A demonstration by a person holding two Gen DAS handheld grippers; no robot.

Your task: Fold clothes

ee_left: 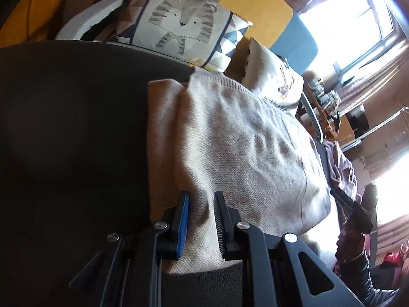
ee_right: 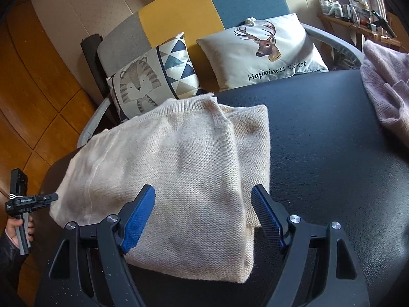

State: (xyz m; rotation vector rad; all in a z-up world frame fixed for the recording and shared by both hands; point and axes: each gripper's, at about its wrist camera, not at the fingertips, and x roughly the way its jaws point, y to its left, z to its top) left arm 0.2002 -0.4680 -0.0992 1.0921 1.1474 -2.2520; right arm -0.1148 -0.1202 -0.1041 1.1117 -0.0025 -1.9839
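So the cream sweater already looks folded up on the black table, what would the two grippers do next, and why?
Probably lower the right gripper, whose jaws stand wide over the cream sweater, and close on its near edge. The sweater looks folded into a bundle, and a pink garment lies unfolded at the table's far corner, likely next.

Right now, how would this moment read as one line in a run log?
cream knitted sweater: folded on black table | left gripper: narrow gap over sweater edge | right gripper: open above sweater | pink garment: unfolded
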